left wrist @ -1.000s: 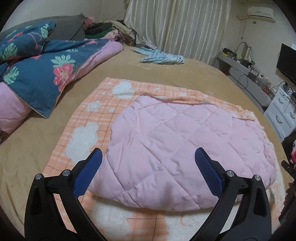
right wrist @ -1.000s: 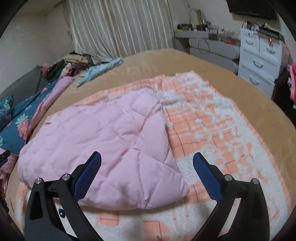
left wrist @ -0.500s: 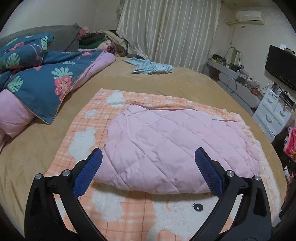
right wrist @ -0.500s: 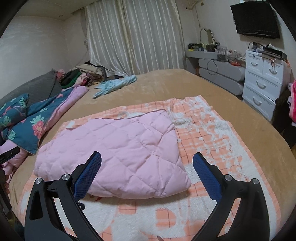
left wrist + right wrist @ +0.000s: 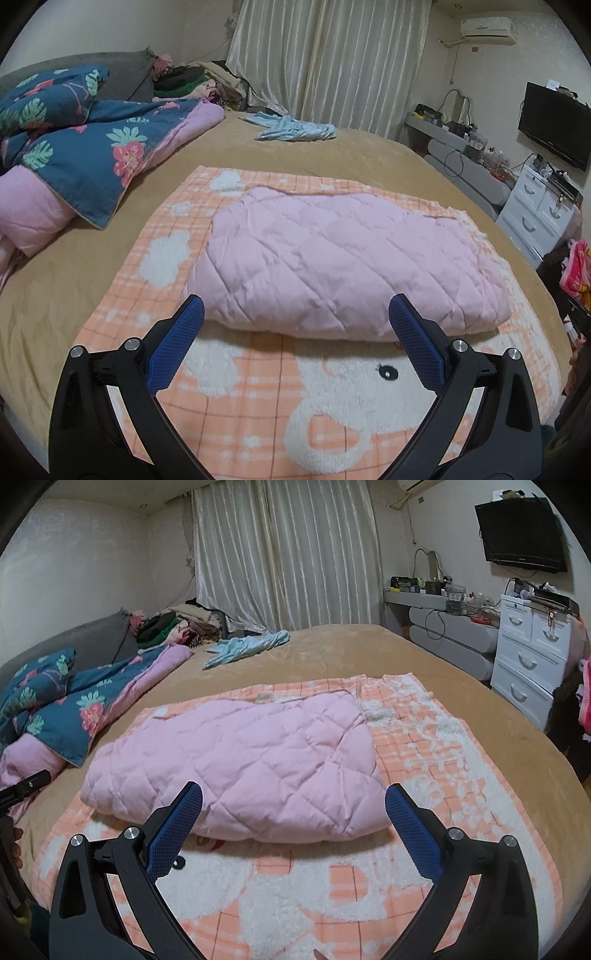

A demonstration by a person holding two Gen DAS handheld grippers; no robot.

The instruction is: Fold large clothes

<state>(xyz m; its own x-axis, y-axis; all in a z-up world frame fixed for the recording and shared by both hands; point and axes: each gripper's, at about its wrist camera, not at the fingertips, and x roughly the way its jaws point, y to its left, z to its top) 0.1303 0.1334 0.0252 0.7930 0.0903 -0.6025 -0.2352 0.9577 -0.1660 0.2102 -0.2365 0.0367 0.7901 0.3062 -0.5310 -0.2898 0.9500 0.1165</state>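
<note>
A pink quilted garment [image 5: 340, 258] lies folded into a thick rectangle on an orange-and-white checked blanket [image 5: 332, 398] spread over the bed. It also shows in the right wrist view [image 5: 243, 760], on the same blanket [image 5: 417, 775]. My left gripper [image 5: 295, 314] is open and empty, held back above the garment's near edge. My right gripper [image 5: 293, 797] is open and empty, also back from the near edge. Neither touches the garment.
A blue floral duvet with pink lining [image 5: 85, 158] is heaped at the left. A light blue garment [image 5: 295, 129] lies at the far side of the tan bed [image 5: 351, 158]. White drawers [image 5: 532, 653] and a grey shelf [image 5: 450, 627] stand right. A clothes pile [image 5: 177, 624] sits by the curtains.
Both grippers have drawn back and up from the folded pink garment, which now looks smaller and farther away. Both stayed open. The garment has not moved.
</note>
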